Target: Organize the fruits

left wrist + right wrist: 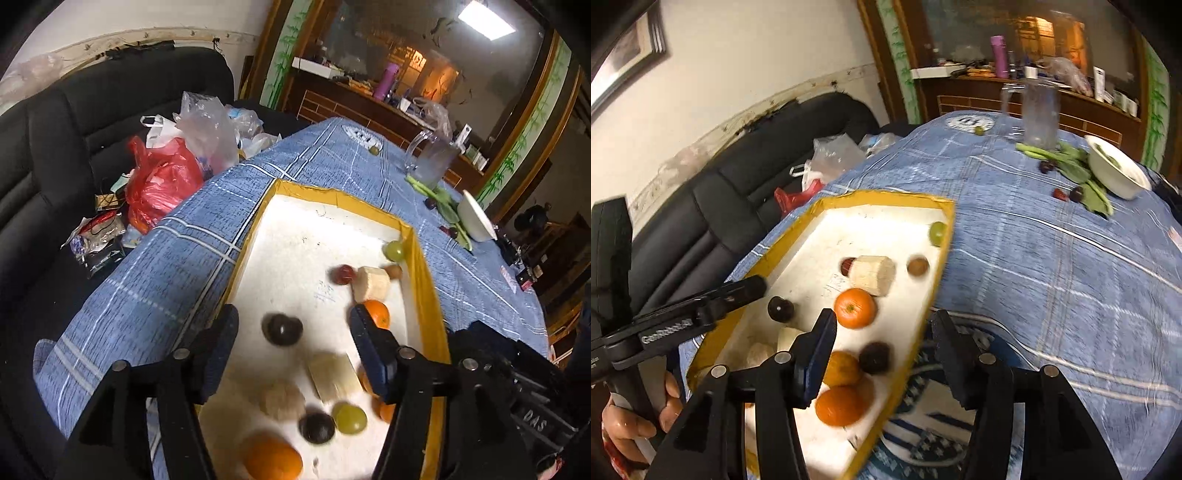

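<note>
Oranges (855, 308), dark plums (282, 329), green grapes (349, 417) and pale cut pieces (371, 283) loose in yellow-rimmed tray (424, 266) on blue checked tablecloth (177, 273), left gripper (291, 328) parted and empty above, right gripper (884, 334) likewise parted, astride tray's edge.

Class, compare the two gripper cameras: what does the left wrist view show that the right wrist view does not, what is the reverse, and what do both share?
Only the left wrist view: the whole red plastic bag with clutter on the sofa, and a ceiling light.

Only the right wrist view: the person's hand gripping the left gripper's handle, and a framed picture on the wall.

Both: the yellow-rimmed tray of fruit, the white bowl, the glass pitcher and the blue cloth.
</note>
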The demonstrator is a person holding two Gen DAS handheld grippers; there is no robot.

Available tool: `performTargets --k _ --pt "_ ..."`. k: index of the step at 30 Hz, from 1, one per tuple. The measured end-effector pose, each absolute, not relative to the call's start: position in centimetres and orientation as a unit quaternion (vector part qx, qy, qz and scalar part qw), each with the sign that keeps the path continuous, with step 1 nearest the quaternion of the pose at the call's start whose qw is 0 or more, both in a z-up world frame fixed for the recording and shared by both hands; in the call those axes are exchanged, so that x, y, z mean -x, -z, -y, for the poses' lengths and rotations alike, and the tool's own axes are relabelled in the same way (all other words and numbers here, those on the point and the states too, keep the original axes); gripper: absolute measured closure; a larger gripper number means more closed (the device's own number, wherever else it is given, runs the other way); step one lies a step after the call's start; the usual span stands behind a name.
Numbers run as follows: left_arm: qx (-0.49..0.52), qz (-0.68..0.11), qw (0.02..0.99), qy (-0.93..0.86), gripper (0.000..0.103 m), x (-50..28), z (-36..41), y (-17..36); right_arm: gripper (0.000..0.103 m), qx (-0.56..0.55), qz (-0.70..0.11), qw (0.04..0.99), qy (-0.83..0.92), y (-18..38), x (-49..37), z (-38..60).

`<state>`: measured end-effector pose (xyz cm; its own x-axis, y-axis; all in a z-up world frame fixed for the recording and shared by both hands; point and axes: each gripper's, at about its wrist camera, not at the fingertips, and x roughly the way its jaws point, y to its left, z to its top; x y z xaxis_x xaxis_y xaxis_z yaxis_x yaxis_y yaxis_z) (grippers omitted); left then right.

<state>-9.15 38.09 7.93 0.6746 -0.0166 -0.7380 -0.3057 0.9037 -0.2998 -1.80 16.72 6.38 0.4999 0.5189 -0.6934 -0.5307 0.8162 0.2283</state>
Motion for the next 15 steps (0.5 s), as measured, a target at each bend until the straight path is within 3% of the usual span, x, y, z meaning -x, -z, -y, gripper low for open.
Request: performTargets --k 15 --pt "0.182 -0.323 0.928 -0.033 0.027 13.9 -26.7 -11.8 0.04 -0.166 -0.383 0.897 -0.147 -4.6 8.7 2.9"
